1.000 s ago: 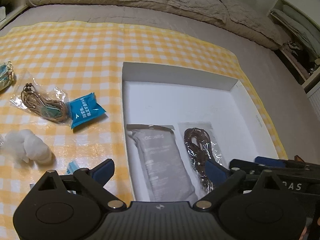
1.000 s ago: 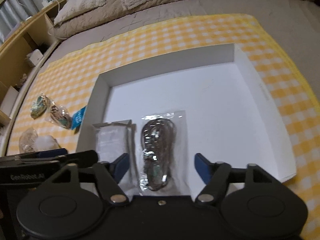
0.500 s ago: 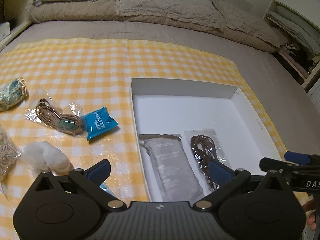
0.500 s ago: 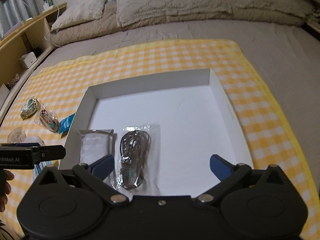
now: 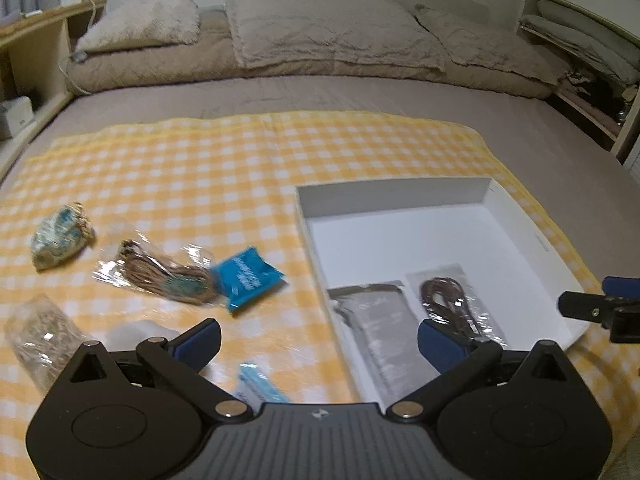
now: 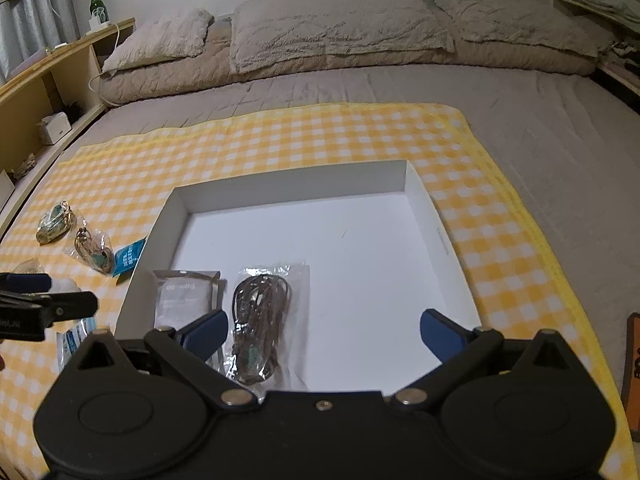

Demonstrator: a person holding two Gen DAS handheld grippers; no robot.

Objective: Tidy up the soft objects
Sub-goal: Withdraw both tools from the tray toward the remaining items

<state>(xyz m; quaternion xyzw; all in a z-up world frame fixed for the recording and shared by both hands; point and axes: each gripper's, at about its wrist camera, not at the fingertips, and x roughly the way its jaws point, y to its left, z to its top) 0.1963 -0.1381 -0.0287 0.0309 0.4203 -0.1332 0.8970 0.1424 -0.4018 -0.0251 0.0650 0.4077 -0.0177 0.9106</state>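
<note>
A white shallow box (image 5: 516,216) (image 6: 436,220) lies on a yellow checked cloth (image 5: 224,168) on the bed. In it lie a grey packet (image 5: 384,328) (image 6: 182,300) and a bagged dark cord (image 5: 452,304) (image 6: 260,316). Left of the box lie a blue sachet (image 5: 246,276) (image 6: 128,258), a bagged brown cord (image 5: 160,280) (image 6: 94,250), a teal pouch (image 5: 60,236) (image 6: 54,222), a bag of straw-like fibre (image 5: 36,332) and a white cotton wad (image 5: 136,330). My left gripper (image 5: 318,340) is open and empty above the box's left edge. My right gripper (image 6: 322,334) is open and empty above the box's near part.
Beige pillows (image 5: 332,32) and a duvet lie at the head of the bed. A wooden shelf (image 6: 48,80) with a green bottle (image 6: 95,4) stands at the left. A light blue sachet (image 5: 260,386) lies by the left gripper. Shelving (image 5: 592,64) stands at the right.
Both grippers have risen and pulled back from the box, so more of the bed shows. The right gripper's jaws have opened wider. The objects have not moved.
</note>
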